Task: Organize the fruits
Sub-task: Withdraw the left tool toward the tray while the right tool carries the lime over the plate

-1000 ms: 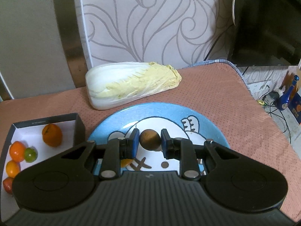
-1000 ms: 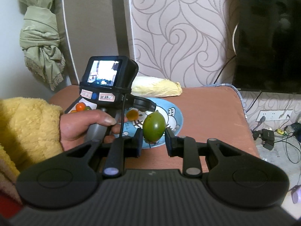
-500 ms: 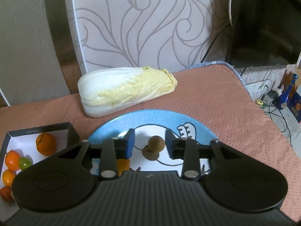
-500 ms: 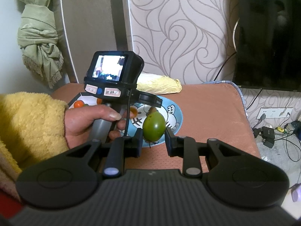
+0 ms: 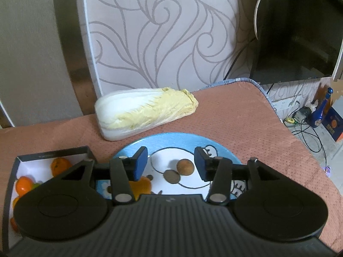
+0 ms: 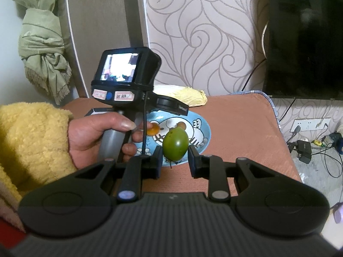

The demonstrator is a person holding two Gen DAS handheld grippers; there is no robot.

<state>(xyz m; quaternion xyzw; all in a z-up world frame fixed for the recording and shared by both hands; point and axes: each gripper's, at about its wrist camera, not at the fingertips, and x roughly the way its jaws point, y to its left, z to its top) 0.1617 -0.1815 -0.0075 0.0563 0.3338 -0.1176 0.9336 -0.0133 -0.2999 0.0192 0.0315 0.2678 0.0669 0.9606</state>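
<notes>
Released: brown fruit [image 5: 185, 166] on plate [image 5: 171, 141] | left fingers [image 5: 171, 163] opening | right fingers [image 6: 174, 157] grip green fruit [image 6: 175, 144]

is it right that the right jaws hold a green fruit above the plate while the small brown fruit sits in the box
Not quite. The brown fruit lies on the plate, not in the box, as the left wrist view shows. The rest holds: the right gripper grips the green fruit above the plate.
</notes>
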